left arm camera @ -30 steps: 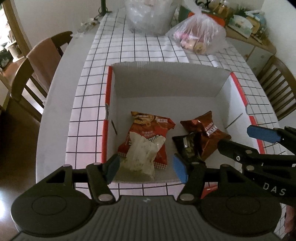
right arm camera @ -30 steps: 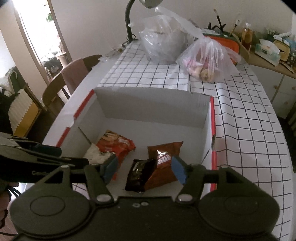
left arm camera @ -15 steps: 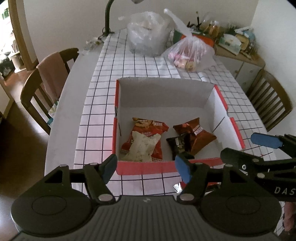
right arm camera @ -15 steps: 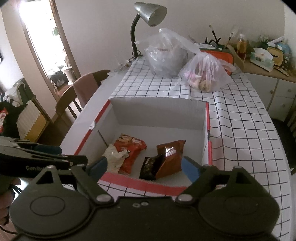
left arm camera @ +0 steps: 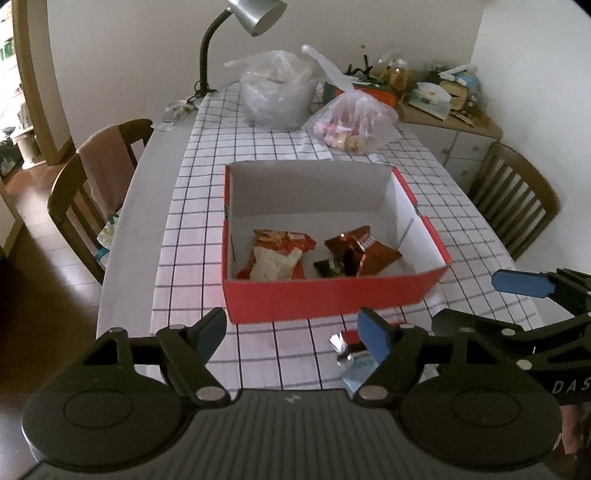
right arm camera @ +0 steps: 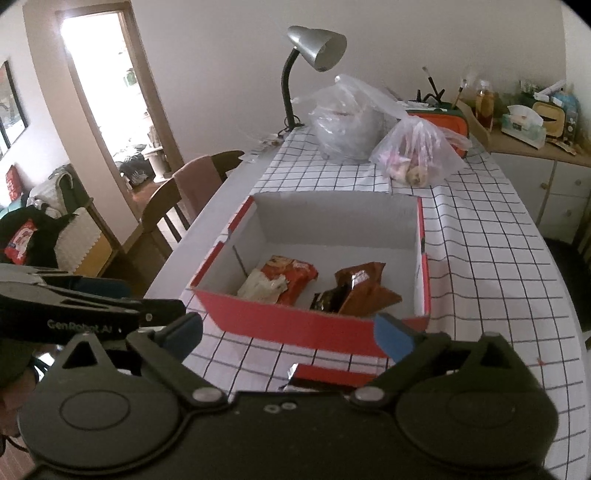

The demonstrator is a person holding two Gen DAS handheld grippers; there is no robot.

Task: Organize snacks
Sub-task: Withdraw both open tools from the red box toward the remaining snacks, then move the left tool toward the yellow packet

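1. Left wrist view: table [left arm camera: 177,206] under a checked cloth [left arm camera: 258,155], chairs [left arm camera: 92,192] beside it, lamp [left arm camera: 255,14] at top.
2. Box [left arm camera: 332,295] mid-frame holds snacks [left arm camera: 277,254]; one packet [left arm camera: 351,350] lies below it.
3. Left tongs [left arm camera: 291,332] and right tongs [right arm camera: 288,332] have just been opening, both empty.
4. "GenRobot.AI" reads at the right wrist view's left.

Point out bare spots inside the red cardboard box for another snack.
Free: the back half of the red cardboard box, by its far wall, and its right side. Crowded: the front, with the red-and-white packets and brown foil packets.
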